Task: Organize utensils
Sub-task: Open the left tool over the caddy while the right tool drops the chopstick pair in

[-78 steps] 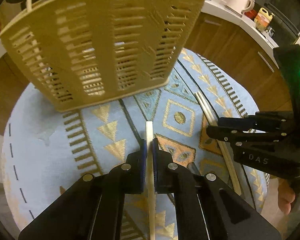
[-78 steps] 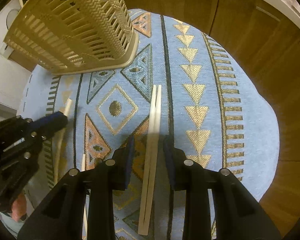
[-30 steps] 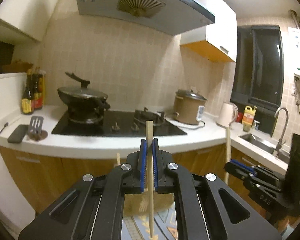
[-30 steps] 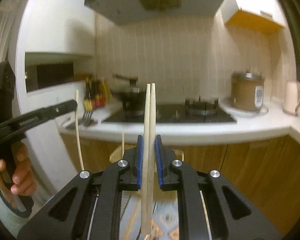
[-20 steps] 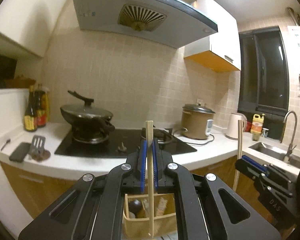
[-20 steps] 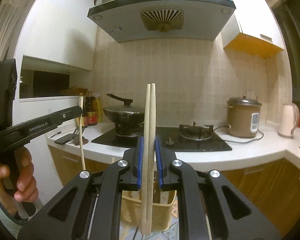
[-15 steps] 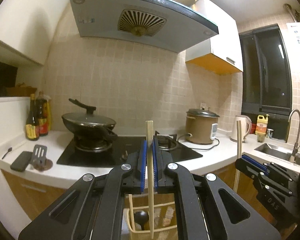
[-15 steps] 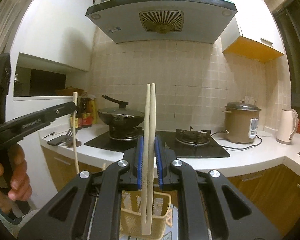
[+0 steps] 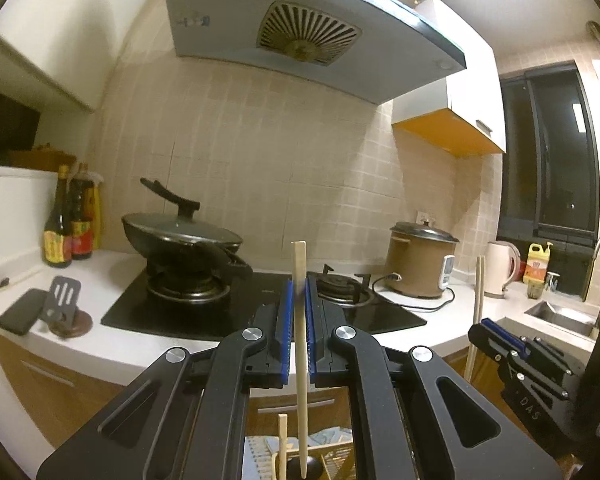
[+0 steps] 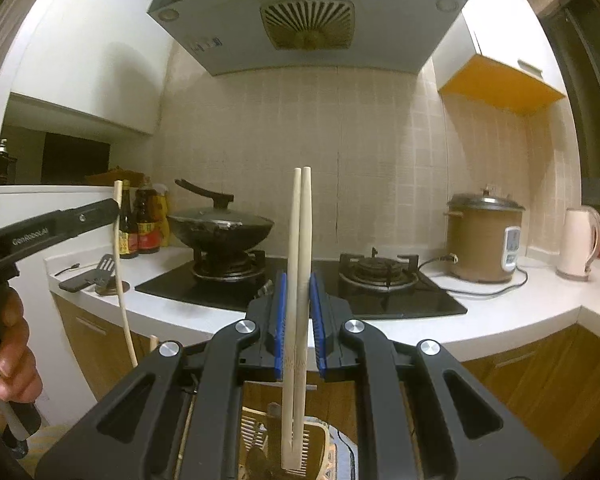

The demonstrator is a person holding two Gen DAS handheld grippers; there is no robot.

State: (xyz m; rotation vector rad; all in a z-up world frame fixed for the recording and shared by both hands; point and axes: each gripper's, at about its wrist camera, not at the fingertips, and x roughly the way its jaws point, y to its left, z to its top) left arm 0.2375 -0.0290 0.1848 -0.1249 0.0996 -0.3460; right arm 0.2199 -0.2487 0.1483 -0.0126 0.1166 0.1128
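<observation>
My left gripper (image 9: pixel 299 332) is shut on a single pale chopstick (image 9: pixel 301 360) held upright, its lower end over the beige utensil basket (image 9: pixel 340 466) seen below between the fingers. My right gripper (image 10: pixel 298 324) is shut on a pair of chopsticks (image 10: pixel 298 280), also upright, with their lower ends just above the basket (image 10: pixel 312 444). The right gripper also shows in the left wrist view (image 9: pixel 496 340), and the left gripper in the right wrist view (image 10: pixel 100 210) with its chopstick (image 10: pixel 122 280). Another chopstick (image 9: pixel 283 440) and a dark ladle (image 9: pixel 314 468) stand in the basket.
Ahead is a kitchen counter (image 9: pixel 120 344) with a hob, a lidded wok (image 9: pixel 180 236), a rice cooker (image 9: pixel 420 264), a kettle (image 9: pixel 500 268), sauce bottles (image 9: pixel 70 224) and a phone beside a spatula (image 9: pixel 60 300). A range hood (image 9: pixel 300 28) hangs above. A sink (image 9: pixel 560 316) is at right.
Both grippers picked chopsticks off the patterned cloth and turned them upright. Since half a second ago both have sunk a little toward the basket, which shows lower in both views.
</observation>
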